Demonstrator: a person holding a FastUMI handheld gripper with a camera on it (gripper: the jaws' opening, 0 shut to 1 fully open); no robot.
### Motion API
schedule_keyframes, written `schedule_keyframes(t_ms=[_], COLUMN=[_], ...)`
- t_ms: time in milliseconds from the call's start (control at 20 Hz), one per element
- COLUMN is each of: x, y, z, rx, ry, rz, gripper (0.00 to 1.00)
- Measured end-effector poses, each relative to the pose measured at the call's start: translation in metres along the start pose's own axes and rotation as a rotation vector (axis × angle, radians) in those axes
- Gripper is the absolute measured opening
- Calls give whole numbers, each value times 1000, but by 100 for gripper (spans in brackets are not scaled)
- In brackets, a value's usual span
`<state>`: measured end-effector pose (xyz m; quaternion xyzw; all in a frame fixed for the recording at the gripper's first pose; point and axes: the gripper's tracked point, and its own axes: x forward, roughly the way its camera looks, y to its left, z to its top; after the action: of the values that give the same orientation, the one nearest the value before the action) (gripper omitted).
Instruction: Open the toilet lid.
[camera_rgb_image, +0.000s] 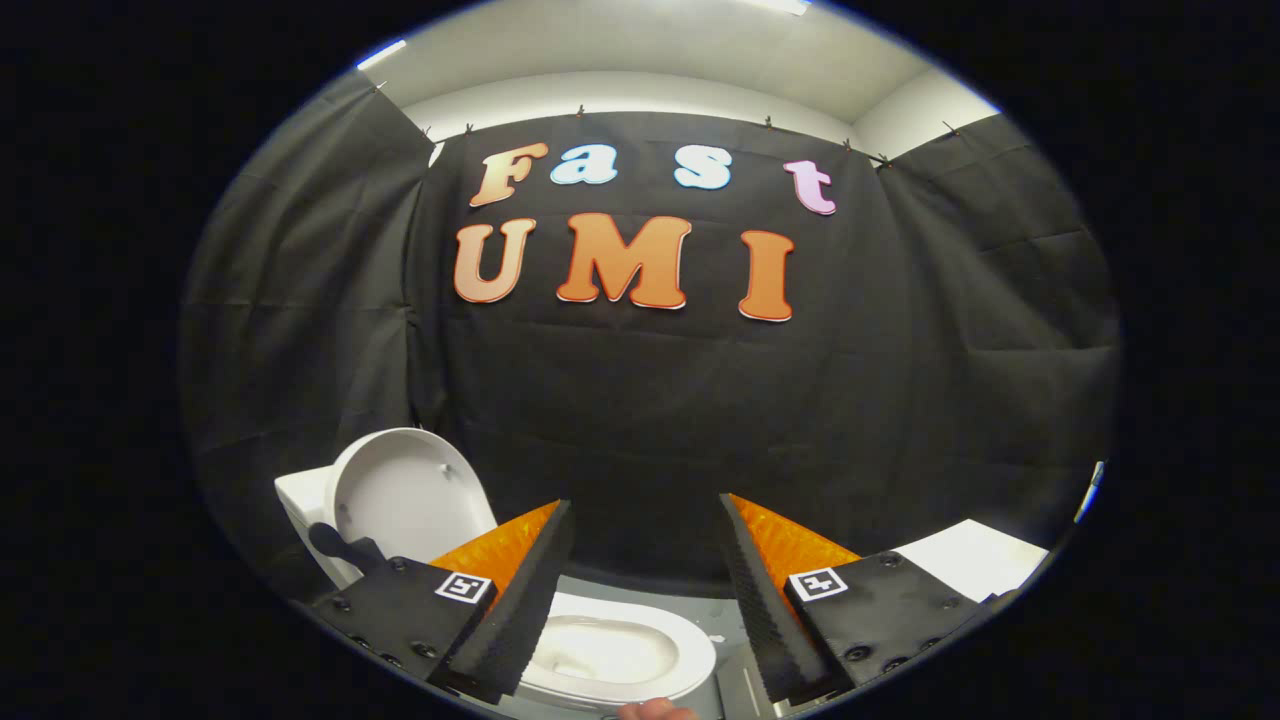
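Toilet lid (405, 495): stood raised against the cistern (300, 505).
Bowl (620, 655): lay exposed below the fingers.
Gripper (645, 525): fingers spread wide, holding nothing.

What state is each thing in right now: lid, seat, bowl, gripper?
toilet lid: raised, upright against the tank.
toilet seat: down on the bowl rim.
toilet bowl: uncovered, lying below and between the fingers.
gripper: open, fingers apart, holding nothing, pointed at the booth wall above the bowl.
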<state>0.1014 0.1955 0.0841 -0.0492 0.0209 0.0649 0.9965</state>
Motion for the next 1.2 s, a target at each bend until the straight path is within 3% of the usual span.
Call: schedule_keyframes(t_ms=[300,500,900,1200], x=[-26,-52,-76,-65], y=[-108,-149,-187,-173], z=[-29,-71,-129,-144], rx=[54,43,51,73], ry=[-29,-16,20,52], rz=[-119,-165,-247,-228], gripper=[93,93,93,93])
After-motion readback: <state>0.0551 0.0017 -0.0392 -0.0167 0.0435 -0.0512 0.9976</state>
